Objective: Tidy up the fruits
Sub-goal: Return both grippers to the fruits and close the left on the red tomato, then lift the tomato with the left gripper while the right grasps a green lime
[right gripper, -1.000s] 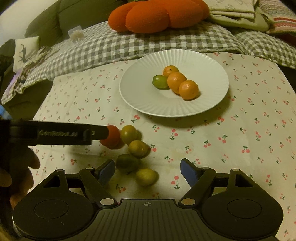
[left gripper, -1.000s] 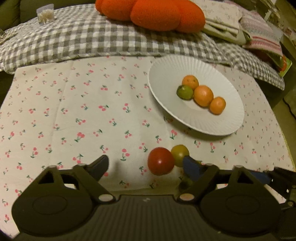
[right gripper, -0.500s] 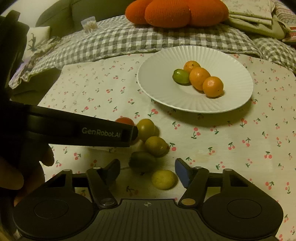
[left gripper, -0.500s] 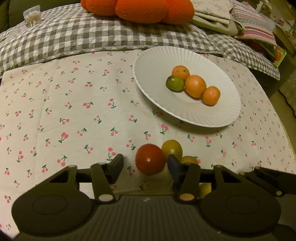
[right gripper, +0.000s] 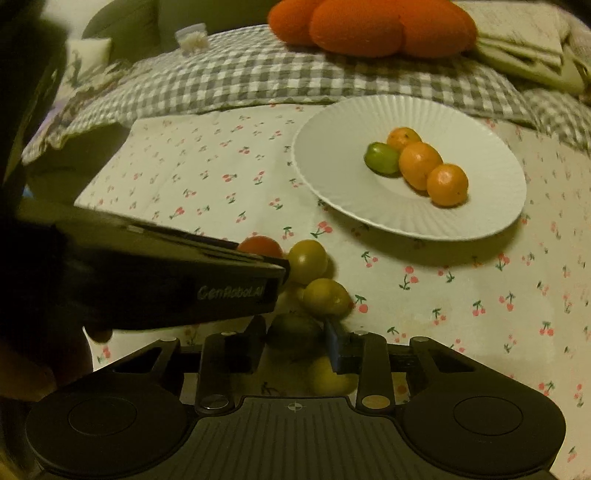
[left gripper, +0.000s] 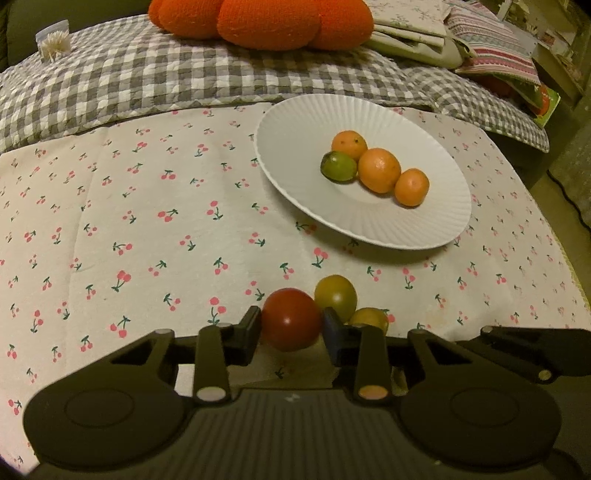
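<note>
On the cherry-print cloth (left gripper: 155, 206) covering the counter, the left gripper (left gripper: 291, 325) pinches a red tomato (left gripper: 291, 319), its dark fingers pressed against either side of the fruit at the near edge of the left wrist view. Just behind the tomato sits a yellow-green fruit (left gripper: 336, 295), with a smaller yellow-orange fruit (left gripper: 369, 318) tucked beside the right finger. From the right wrist view, the right gripper (right gripper: 293, 339) is closed around a dark green fruit (right gripper: 293, 330), one finger on each flank, while a pale yellow fruit (right gripper: 325, 376) lies just below it, partly hidden by the gripper body. Two olive-yellow fruits (right gripper: 307, 261) lie stacked one behind the other just beyond the green one, and the left gripper's body crosses the frame from the left, its tip reaching the tomato (right gripper: 260, 246). Farther back and to the right, well apart from the loose cluster, a white ribbed plate (left gripper: 295, 173) holds three oranges (left gripper: 379, 170) in a diagonal row with a green lime-like fruit (left gripper: 338, 167) touching the rear two. Beyond the cloth, a grey checked blanket (left gripper: 155, 77) carries a large orange knitted cushion (left gripper: 266, 22) and a small clear container (left gripper: 54, 40) of pale sticks at far left; folded fabrics (left gripper: 410, 26) lie to the right.
</note>
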